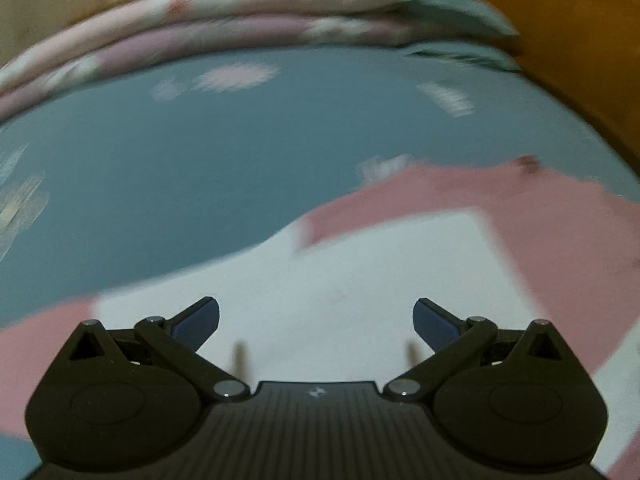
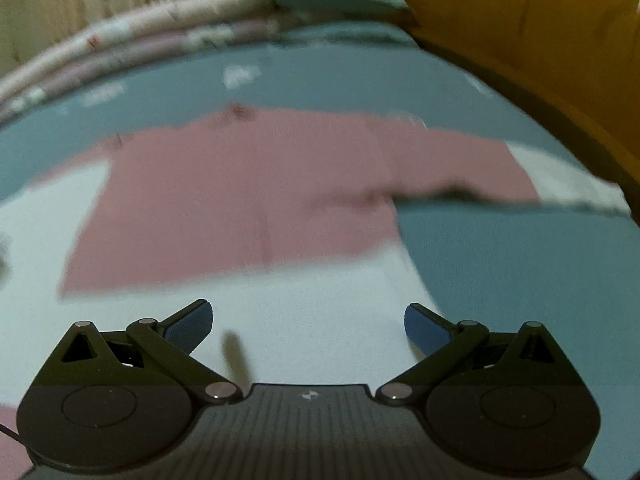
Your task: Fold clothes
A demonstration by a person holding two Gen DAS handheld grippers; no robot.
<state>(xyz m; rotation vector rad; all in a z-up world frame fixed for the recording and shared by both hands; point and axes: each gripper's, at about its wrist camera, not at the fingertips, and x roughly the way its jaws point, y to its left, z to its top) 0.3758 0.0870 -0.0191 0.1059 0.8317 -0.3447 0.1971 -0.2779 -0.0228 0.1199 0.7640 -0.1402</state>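
Blue bed sheet (image 2: 520, 264) w/ pink-white garment (image 2: 240, 200), folded quilt (image 1: 240, 12).

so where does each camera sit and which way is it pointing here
Left wrist: on the left gripper, looking forward and down over the pink and white garment spread on the teal floral bedsheet; only its own open fingers show.
Right wrist: on the right gripper, facing the garment's pink body, with the orange-brown headboard at right; only its own open fingers show.
Shared: the same garment, bedsheet, headboard and the folded pink floral quilt at the far edge.
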